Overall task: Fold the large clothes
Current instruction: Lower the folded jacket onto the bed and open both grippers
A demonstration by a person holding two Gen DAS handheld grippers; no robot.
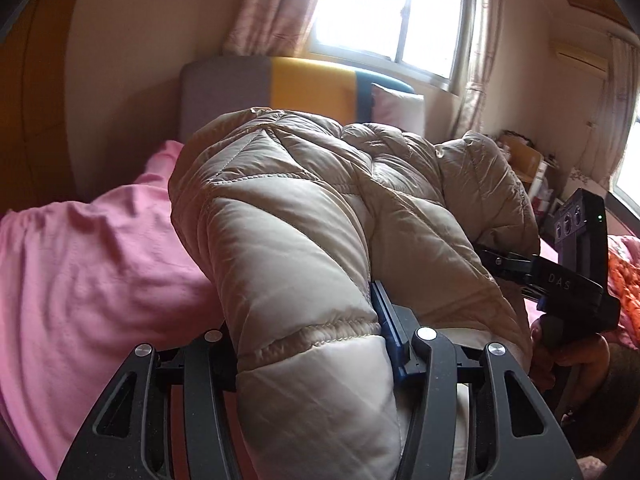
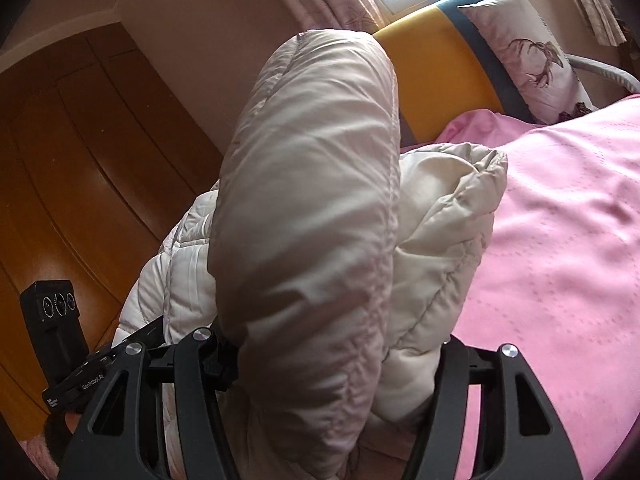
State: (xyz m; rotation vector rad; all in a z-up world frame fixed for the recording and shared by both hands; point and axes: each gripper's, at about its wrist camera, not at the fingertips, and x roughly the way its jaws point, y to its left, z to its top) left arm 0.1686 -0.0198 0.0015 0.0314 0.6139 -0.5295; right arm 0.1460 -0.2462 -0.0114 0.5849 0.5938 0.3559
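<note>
A beige quilted down jacket (image 1: 304, 208) is bunched up above the pink bed (image 1: 80, 264). In the left wrist view my left gripper (image 1: 312, 344) is shut on a thick padded fold of it, and a blue pad (image 1: 386, 320) presses into the fabric. My right gripper (image 1: 496, 260) bites the jacket's far right side, held by a hand (image 1: 560, 344). In the right wrist view the right gripper (image 2: 332, 344) is shut on a fat roll of the jacket (image 2: 312, 184), whose pale lining (image 2: 436, 216) bulges to the right. The left gripper's body (image 2: 52, 312) shows at lower left.
A pink bedsheet (image 2: 560, 240) covers the bed. A grey, yellow and teal headboard (image 1: 312, 84) and a pillow (image 2: 524, 56) stand at the far end under a bright window (image 1: 392, 8). Wooden wardrobe doors (image 2: 80, 152) line one side. An orange blanket (image 1: 626, 288) lies at right.
</note>
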